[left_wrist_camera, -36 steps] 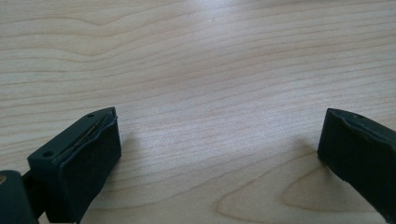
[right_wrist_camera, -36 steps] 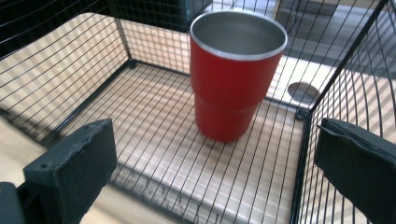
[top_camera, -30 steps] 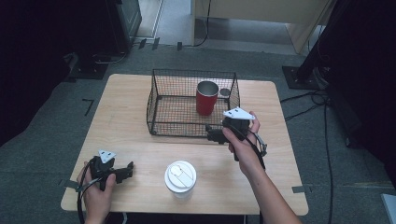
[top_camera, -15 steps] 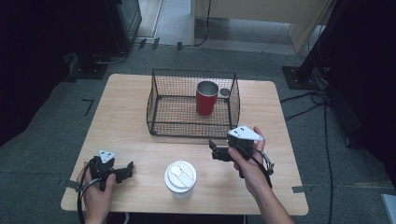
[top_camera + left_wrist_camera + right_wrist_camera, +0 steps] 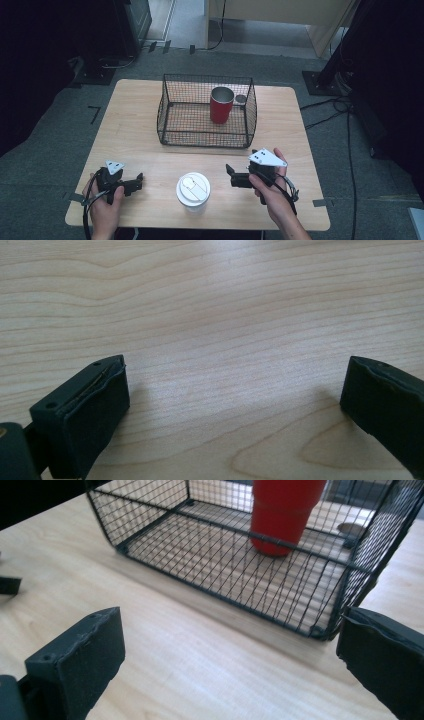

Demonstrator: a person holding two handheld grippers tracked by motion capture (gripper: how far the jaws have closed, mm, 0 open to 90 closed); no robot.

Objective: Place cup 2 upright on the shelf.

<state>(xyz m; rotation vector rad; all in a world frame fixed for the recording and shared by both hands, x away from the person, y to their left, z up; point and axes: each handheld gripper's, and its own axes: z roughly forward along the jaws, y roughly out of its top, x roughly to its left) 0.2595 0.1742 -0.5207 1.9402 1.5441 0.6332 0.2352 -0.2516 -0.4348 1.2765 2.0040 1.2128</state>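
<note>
Right gripper (image 5: 231, 176) has its jaws spread wide with bare wood between them, hovering at about three o'clock of the white-lidded cup (image 5: 193, 189); left gripper (image 5: 137, 181), jaws likewise spread and empty, lies at its nine o'clock; the wire basket (image 5: 205, 138), holding a red cup (image 5: 221, 104), stands at twelve o'clock on the table (image 5: 135, 105).

White lidded paper cup (image 5: 193, 189): upright on the wooden table (image 5: 140, 125) near its front edge, lid on, between the two tools, touching neither. Well apart from the wire basket behind it.
</note>
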